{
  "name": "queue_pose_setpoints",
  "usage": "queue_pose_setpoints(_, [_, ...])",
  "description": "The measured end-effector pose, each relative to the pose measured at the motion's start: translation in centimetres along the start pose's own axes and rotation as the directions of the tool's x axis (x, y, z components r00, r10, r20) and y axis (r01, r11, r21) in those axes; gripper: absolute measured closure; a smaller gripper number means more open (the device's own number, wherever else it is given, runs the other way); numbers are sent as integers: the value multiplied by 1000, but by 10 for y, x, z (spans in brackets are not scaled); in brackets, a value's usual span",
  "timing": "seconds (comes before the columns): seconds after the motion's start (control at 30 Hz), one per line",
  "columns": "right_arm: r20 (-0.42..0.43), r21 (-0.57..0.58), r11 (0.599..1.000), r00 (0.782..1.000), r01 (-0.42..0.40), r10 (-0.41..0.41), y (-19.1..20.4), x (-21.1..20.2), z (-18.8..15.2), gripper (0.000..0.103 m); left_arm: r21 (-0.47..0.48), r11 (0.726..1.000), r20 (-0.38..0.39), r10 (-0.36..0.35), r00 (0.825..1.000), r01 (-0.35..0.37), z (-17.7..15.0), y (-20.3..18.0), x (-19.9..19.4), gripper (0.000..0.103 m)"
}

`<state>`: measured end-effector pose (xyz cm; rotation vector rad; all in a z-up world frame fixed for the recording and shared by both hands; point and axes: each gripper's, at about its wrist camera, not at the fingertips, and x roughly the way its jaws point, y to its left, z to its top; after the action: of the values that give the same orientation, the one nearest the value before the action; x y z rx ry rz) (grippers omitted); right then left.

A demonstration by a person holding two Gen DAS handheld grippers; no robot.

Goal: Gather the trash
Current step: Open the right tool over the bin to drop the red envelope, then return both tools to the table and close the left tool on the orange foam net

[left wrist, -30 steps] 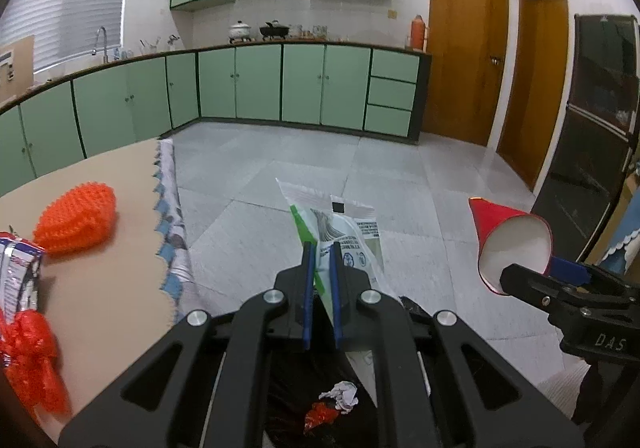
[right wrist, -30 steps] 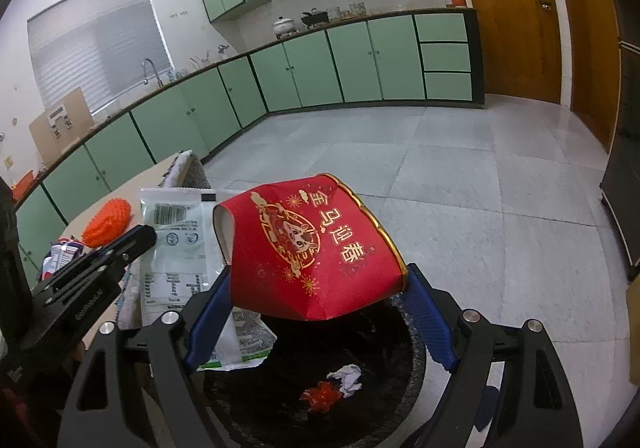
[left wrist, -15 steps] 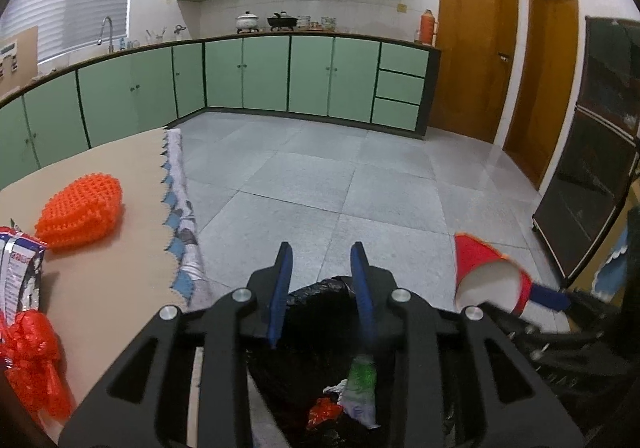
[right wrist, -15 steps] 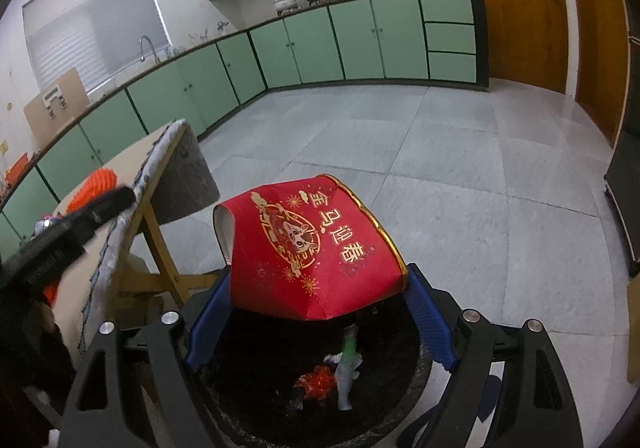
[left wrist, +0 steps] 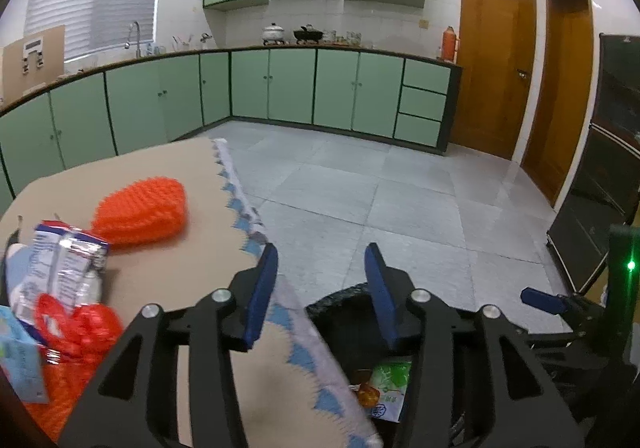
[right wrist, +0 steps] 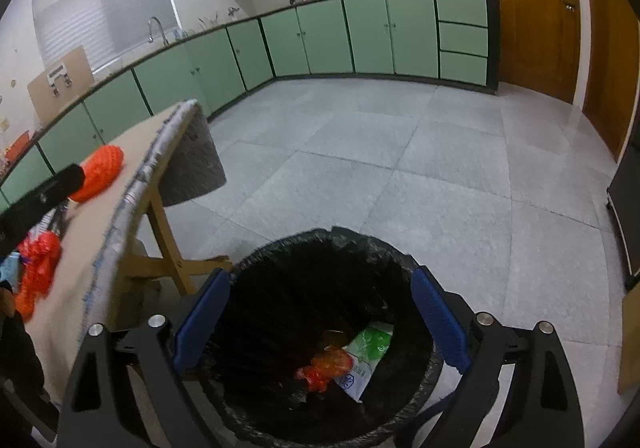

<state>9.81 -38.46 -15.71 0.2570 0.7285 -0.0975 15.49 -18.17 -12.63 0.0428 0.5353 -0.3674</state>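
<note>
My left gripper [left wrist: 320, 290] hangs over the table's edge, its jaws opening with nothing between them. My right gripper [right wrist: 320, 322] is above the black-bagged trash bin [right wrist: 332, 236], its jaws also opening and holding nothing. In the bin lie a green-and-white wrapper [right wrist: 368, 352] and red crumpled trash [right wrist: 324, 368]. That wrapper [left wrist: 390, 388] also shows in the left wrist view. On the tan tablecloth [left wrist: 168, 280] lie an orange foam net [left wrist: 142, 210], a silver-blue snack wrapper [left wrist: 64, 264] and a red mesh bag [left wrist: 76, 324].
The table [right wrist: 120, 208] stands on wooden legs [right wrist: 168, 244] just left of the bin. A light blue carton [left wrist: 16, 364] sits at the table's near left corner. Grey floor tiles [right wrist: 440, 176] stretch to green cabinets [left wrist: 320, 88]. A dark cabinet [left wrist: 612, 168] stands on the right.
My left gripper let go of the green-and-white wrapper, which fell into the bin, then opened and swung left over the table. The red paper cup has left my right gripper's jaws.
</note>
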Motion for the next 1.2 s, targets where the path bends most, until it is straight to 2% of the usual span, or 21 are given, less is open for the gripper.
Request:
queue_pose_setpoints(0.07, [21,-11,1000,1000,-15,15,9,-7,3,12,1,1000,23,22,999,-22,2,10,-13,47])
queue_pose_setpoints(0.17, [52,-43,998,998,-44,47,32,-17,10,11,-1,999,47,52,998,-52,3,26,-33,40])
queue_pose_setpoints(0.37, [113,-113,986,984,-125,138,88,-36,19,10,-26,986,87,164,983,-162,-2,71,-77,34])
queue_pose_setpoints(0.57, [125,-214,952,961,-217,247,153,-42,12,10,-65,954,101,299,949,-293,-16,129,-121,33])
queue_pose_setpoints(0.73, [110,-255,926,943,-280,315,198,-40,2,10,-115,918,65,389,919,-380,-31,177,-148,33])
queue_pose_setpoints(0.9, [97,-307,905,936,-295,339,232,-40,-11,10,-148,904,15,408,913,-402,-51,200,-165,33])
queue_pose_setpoints(1.2, [110,-325,908,943,-265,315,247,-36,-21,10,-157,911,-54,377,924,-381,-81,209,-159,33])
